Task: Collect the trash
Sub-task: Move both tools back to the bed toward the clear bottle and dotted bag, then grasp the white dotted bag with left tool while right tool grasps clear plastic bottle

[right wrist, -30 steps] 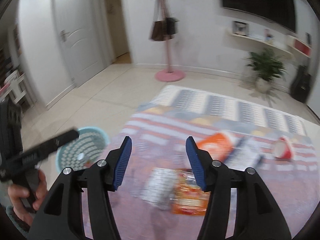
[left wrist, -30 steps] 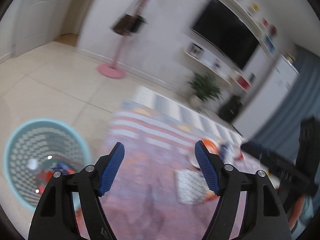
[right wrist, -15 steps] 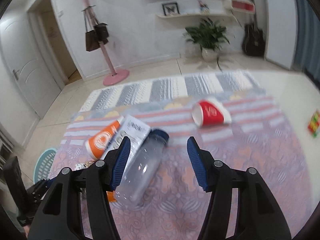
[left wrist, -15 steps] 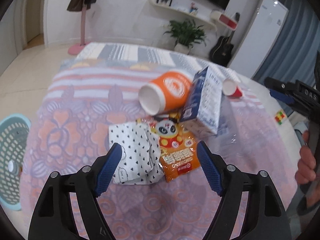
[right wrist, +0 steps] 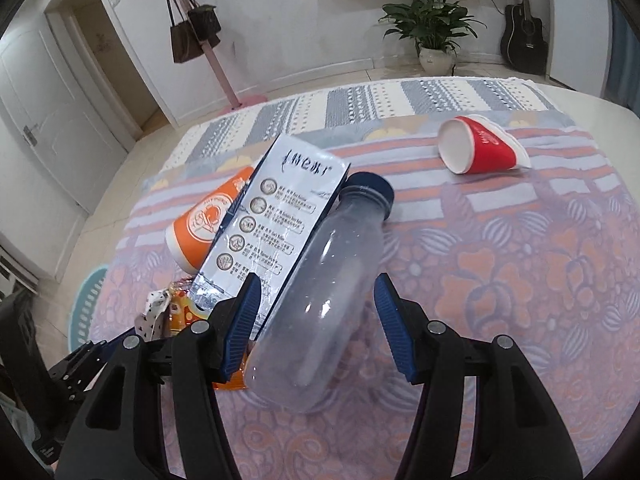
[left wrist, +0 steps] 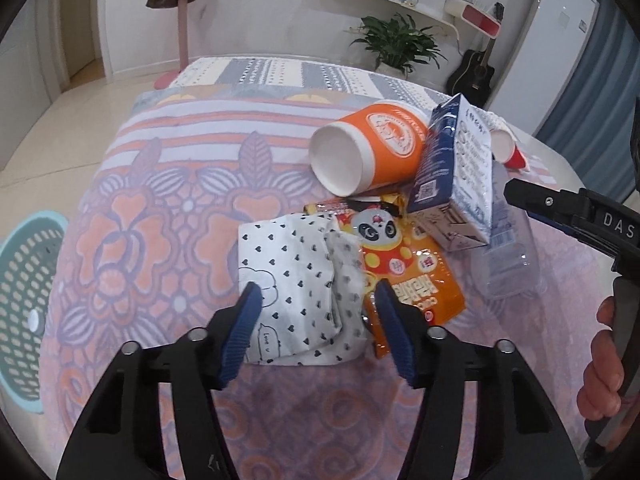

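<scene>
Trash lies on a patterned tablecloth (left wrist: 168,216). My left gripper (left wrist: 318,320) is open, its blue fingers on either side of a white heart-print paper bag (left wrist: 296,276). Beside the bag lie an orange snack packet (left wrist: 404,264), an orange paper cup (left wrist: 368,148) on its side, a blue-and-white carton (left wrist: 456,172) and a red cup (left wrist: 510,152). My right gripper (right wrist: 318,312) is open around a clear plastic bottle (right wrist: 320,292) with a blue cap. The carton (right wrist: 272,232), the orange cup (right wrist: 204,220) and the red cup (right wrist: 476,152) also show in the right wrist view.
A teal perforated basket (left wrist: 24,304) stands on the floor left of the table; its rim (right wrist: 86,304) shows in the right wrist view. A pink coat stand (right wrist: 216,52), a potted plant (right wrist: 432,28) and a guitar (right wrist: 524,40) stand by the far wall.
Both grippers have swung from the room and the basket onto the table and moved in closer. The left now straddles the paper bag, the right the bottle.
</scene>
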`<state>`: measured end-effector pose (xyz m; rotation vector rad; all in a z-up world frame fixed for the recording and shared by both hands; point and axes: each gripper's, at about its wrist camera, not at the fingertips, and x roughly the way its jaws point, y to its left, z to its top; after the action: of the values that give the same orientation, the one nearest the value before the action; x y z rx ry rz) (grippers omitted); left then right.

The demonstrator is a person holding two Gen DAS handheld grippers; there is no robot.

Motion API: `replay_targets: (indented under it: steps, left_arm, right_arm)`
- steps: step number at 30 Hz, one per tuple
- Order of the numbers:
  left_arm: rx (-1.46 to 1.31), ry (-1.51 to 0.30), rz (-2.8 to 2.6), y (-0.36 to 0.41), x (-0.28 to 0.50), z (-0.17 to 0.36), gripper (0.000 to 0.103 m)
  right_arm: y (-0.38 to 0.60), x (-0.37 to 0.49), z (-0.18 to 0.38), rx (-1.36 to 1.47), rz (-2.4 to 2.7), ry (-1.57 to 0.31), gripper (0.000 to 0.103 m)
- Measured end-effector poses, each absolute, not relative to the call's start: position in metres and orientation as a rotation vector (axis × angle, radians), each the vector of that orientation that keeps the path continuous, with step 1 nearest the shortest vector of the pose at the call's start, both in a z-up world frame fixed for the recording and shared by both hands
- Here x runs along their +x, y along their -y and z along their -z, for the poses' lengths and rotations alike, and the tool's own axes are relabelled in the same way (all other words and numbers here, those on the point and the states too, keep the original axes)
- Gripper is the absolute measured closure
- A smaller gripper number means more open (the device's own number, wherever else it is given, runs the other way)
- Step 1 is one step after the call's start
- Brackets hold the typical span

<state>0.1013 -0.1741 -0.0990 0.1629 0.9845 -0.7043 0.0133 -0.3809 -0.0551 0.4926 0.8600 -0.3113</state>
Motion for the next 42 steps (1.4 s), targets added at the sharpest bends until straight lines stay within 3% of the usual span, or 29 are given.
replay_targets:
  steps: [7, 10, 14, 17, 26, 42]
  left_arm:
    - [0.188, -0.973, 0.705, 0.171, 0.100, 0.097, 0.065]
    - [0.199, -0.969, 0.710, 0.171, 0.097, 0.097, 0.071]
    - [0.191, -0.974, 0.716, 0.170, 0.097, 0.096, 0.088]
    - [0.191, -0.966, 0.717, 0.170, 0.096, 0.094, 0.093]
    - [0.140, -0.943, 0.704, 0.156, 0.100, 0.084, 0.095]
    - [0.069, -0.879, 0.655, 0.125, 0.116, 0.056, 0.096]
  right_arm:
    - [0.380, 0.017, 0.066, 0.482, 0.323, -0.888, 0.049]
    - [0.378, 0.015, 0.063, 0.453, 0.329, -0.886, 0.054]
    - [0.370, 0.018, 0.062, 0.379, 0.348, -0.896, 0.055]
    - [0.364, 0.022, 0.061, 0.338, 0.354, -0.904, 0.054]
    - [0.374, 0.024, 0.064, 0.407, 0.313, -0.920, 0.053]
    - [0.369, 0.002, 0.031, 0.398, 0.277, -0.844, 0.063]
